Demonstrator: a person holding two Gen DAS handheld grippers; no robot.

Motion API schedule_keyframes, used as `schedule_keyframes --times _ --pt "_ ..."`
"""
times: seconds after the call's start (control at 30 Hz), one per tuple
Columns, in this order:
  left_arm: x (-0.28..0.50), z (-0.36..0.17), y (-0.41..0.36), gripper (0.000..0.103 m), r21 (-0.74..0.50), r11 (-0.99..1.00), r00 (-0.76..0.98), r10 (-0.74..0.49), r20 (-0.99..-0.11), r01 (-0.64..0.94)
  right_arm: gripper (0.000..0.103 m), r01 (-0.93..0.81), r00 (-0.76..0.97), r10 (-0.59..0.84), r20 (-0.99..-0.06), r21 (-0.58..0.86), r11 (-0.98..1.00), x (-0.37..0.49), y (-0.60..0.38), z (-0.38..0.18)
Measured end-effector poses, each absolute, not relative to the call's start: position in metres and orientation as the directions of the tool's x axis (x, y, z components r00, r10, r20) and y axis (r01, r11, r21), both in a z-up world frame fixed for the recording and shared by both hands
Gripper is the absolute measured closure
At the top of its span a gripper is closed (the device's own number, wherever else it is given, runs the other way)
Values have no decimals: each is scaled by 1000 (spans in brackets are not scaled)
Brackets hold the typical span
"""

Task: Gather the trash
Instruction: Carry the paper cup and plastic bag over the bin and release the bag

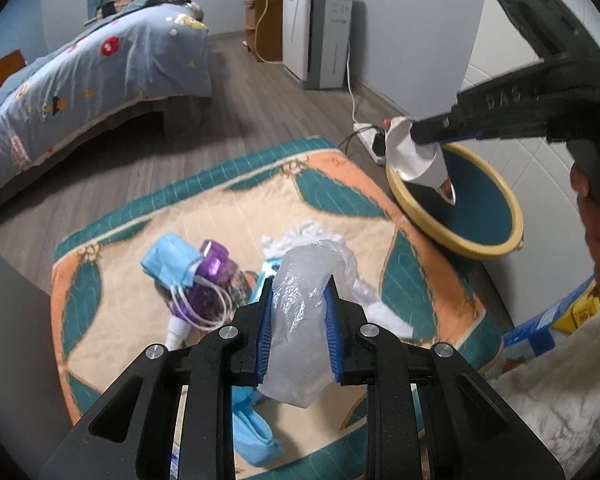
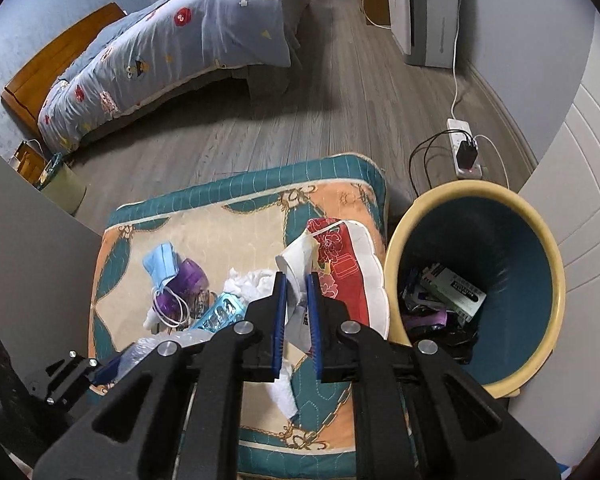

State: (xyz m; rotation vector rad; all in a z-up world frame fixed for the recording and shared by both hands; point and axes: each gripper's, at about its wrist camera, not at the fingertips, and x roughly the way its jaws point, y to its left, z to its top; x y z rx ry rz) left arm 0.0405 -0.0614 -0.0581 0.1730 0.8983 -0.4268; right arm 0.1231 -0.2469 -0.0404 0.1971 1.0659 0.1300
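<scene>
My left gripper (image 1: 299, 292) is shut on a clear plastic bag (image 1: 304, 304) above the patterned cushion (image 1: 204, 216). My right gripper (image 2: 297, 280) is shut on a crumpled white wrapper (image 2: 298, 258), also seen from the left wrist view (image 1: 414, 152) held over the bin. The bin (image 2: 540, 248) has a yellow rim and teal inside and holds several pieces of trash (image 2: 444, 296). On the cushion lie a blue face mask (image 1: 168, 258), a purple wrapper (image 1: 210, 280), white tissue (image 2: 248, 282) and a light blue blister pack (image 2: 220, 312).
A bed with a blue quilt (image 2: 172, 44) stands at the far left. A power strip with cables (image 2: 464, 148) lies on the wood floor behind the bin. A grey appliance (image 2: 424, 8) stands by the far wall. A blue and yellow box (image 1: 556, 320) sits at right.
</scene>
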Motion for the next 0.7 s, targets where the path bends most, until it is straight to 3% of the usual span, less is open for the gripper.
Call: schedule_keyframes --times 0.3,0.5,0.7 --pt "69 -7 -62 78 3 898 592 -288 -753 440 93 -48 490 240 -838 249 967 129 -257 -31" --pt "89 0 -77 78 66 881 610 -268 -745 468 93 -40 501 258 -826 275 961 132 -276 -26" --pt "117 -15 -99 78 -75 885 563 -355 -747 459 93 -7 513 246 -823 283 959 134 -304 -23"
